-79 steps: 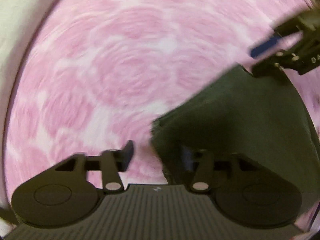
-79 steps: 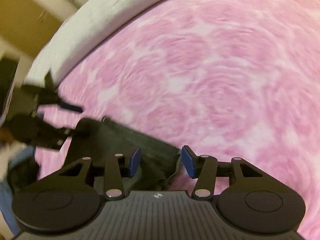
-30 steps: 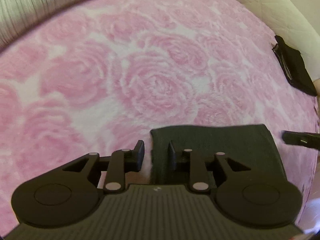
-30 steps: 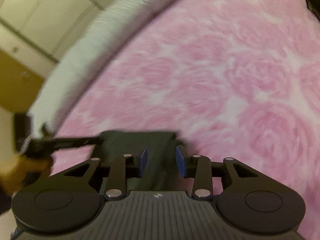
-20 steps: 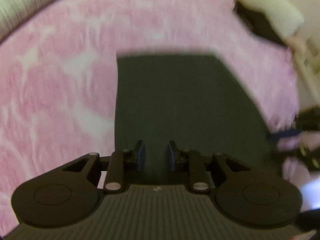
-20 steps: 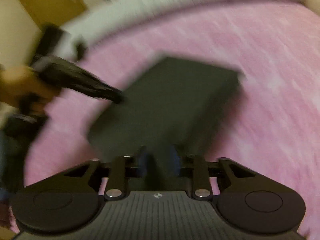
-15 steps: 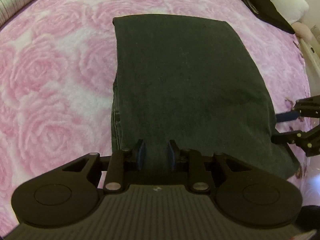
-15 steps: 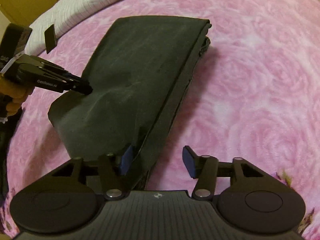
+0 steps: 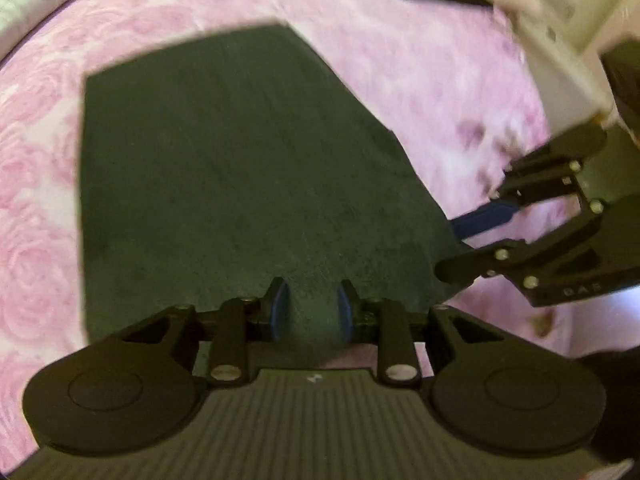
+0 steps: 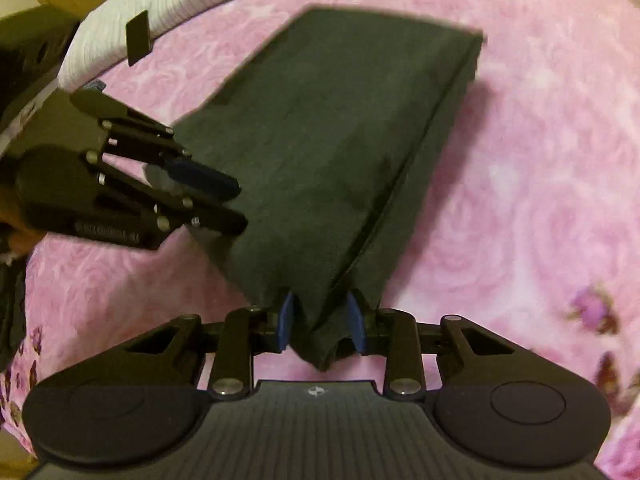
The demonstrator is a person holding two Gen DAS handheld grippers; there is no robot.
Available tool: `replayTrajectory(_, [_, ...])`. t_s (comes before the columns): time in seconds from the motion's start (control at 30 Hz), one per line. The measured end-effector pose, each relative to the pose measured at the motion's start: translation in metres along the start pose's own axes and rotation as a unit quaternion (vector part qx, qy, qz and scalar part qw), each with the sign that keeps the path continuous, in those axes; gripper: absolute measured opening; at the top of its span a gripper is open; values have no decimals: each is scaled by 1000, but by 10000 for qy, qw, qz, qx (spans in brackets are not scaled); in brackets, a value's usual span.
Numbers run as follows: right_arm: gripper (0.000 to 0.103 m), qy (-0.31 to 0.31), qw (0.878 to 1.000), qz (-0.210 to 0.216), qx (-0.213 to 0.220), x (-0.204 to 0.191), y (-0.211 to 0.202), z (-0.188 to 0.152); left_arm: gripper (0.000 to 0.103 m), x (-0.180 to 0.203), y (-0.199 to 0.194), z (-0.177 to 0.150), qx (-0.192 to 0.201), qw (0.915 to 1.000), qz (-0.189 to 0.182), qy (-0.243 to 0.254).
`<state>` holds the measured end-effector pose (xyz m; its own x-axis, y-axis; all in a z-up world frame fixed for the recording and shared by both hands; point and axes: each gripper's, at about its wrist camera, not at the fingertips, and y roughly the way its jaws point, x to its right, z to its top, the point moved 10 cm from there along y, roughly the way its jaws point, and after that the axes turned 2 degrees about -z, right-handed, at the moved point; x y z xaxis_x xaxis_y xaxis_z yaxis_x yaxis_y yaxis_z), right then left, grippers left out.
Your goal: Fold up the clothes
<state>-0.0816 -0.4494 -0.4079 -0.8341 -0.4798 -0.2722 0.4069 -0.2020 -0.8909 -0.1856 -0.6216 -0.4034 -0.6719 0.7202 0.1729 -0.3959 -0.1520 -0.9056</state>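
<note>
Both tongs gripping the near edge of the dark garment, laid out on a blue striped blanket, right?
Not blue striped: the blanket is pink with a rose pattern, as the right wrist view shows. The rest holds: the left tongs and right tongs each pinch the near edge of the dark garment.

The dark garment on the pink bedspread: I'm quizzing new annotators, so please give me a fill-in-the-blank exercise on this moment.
1. The dark garment lies on a ____ rose-patterned bedspread.
2. The right hand-held gripper has the garment's near corner bunched ____ its fingers.
3. The pads of the left hand-held gripper are coloured ____.

Missing words: pink; between; blue
</note>
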Motion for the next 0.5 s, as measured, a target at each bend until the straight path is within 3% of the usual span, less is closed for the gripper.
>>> replayTrajectory(0.07, [29, -52, 9999, 61, 128, 5, -16, 13, 23, 0, -6, 7, -42, 9999, 71, -101])
replayTrajectory(0.17, [26, 27, 9989, -83, 455, 24, -44, 41, 23, 11, -33, 22, 226, 9995, 143, -152])
replayTrajectory(0.27, [23, 191, 9963, -148, 824, 47, -50, 79, 23, 36, -31, 26, 221, 9996, -89, -175])
replayTrajectory(0.4, [21, -573, 9968, -100, 542, 46, 0, 106, 33, 53, -1, 14, -54, 9999, -57, -131])
replayTrajectory(0.5, [14, -986, 9948, -125, 230, 58, 42, 110, 34, 55, 8, 13, -95, 9998, 32, -154])
